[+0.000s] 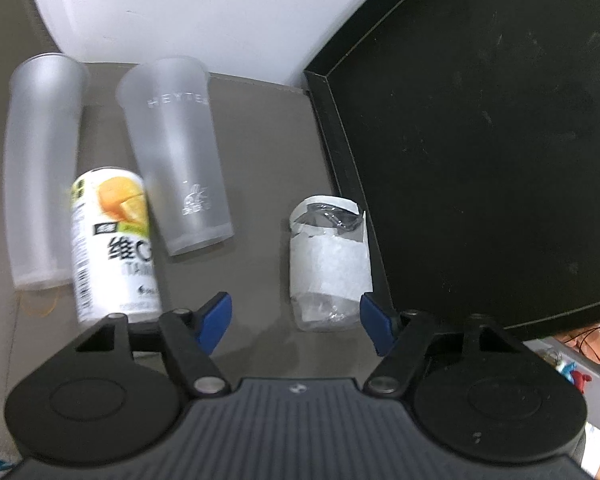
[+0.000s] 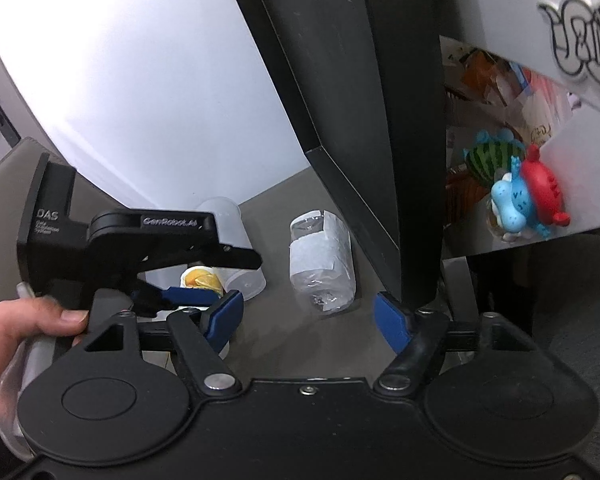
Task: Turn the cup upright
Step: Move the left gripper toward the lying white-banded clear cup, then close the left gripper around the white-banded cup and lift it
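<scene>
A small clear plastic cup [image 1: 329, 264] wrapped in a white paper band stands on the grey table next to a black tray; it also shows in the right wrist view [image 2: 321, 258]. Which end is up is hard to tell. My left gripper [image 1: 296, 322] is open, its blue pads just short of the cup on either side. My right gripper [image 2: 308, 318] is open too, a little short of the same cup. The left gripper [image 2: 148, 256] shows in the right wrist view, held by a hand.
Two tall frosted cups [image 1: 180, 156] [image 1: 40, 176] and an orange drink can [image 1: 114, 244] stand at the left. A black tray [image 1: 480, 140] leans at the right. A white wall [image 1: 180, 8] is behind. Toys [image 2: 516, 196] sit at the far right.
</scene>
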{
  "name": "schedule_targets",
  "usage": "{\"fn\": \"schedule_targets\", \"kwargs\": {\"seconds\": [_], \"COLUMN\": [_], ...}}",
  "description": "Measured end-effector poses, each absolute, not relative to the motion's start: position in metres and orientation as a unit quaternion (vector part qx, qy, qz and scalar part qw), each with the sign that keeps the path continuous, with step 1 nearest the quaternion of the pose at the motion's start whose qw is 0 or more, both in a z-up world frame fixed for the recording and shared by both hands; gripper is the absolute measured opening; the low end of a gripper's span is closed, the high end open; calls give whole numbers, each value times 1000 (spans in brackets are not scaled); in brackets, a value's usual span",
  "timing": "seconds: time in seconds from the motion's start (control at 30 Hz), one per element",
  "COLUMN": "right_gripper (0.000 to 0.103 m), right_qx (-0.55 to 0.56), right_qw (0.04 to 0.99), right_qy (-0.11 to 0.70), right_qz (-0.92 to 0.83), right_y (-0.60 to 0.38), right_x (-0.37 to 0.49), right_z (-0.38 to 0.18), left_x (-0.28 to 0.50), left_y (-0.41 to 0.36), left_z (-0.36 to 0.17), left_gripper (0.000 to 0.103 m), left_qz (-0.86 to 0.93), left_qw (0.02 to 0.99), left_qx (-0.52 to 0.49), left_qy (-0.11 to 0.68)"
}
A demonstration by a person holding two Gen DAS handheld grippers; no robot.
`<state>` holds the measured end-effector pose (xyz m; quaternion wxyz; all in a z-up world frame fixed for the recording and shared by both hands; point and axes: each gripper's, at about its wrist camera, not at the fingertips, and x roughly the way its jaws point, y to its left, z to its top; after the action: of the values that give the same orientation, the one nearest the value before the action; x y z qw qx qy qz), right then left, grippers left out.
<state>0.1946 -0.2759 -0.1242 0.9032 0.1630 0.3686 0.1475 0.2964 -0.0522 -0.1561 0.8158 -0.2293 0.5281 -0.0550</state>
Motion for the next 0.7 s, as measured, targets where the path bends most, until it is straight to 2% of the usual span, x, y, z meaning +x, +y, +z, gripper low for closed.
{"fn": "schedule_targets", "kwargs": {"seconds": [0.6, 0.7], "right_gripper": [73, 80], "right_qx": [197, 195], "right_qw": [904, 902], "right_qy": [370, 375], "right_qz": [88, 87], "right_y": [-290, -288], "right_x": [202, 202], "right_z": [-136, -136], "left_x": [348, 353], "left_y": [-98, -109], "left_z": [-194, -197], "left_gripper": [70, 70], "left_qz": [-89, -92], "left_qw": [804, 806], "left_qx": [-204, -187], "left_qy": [551, 554]}}
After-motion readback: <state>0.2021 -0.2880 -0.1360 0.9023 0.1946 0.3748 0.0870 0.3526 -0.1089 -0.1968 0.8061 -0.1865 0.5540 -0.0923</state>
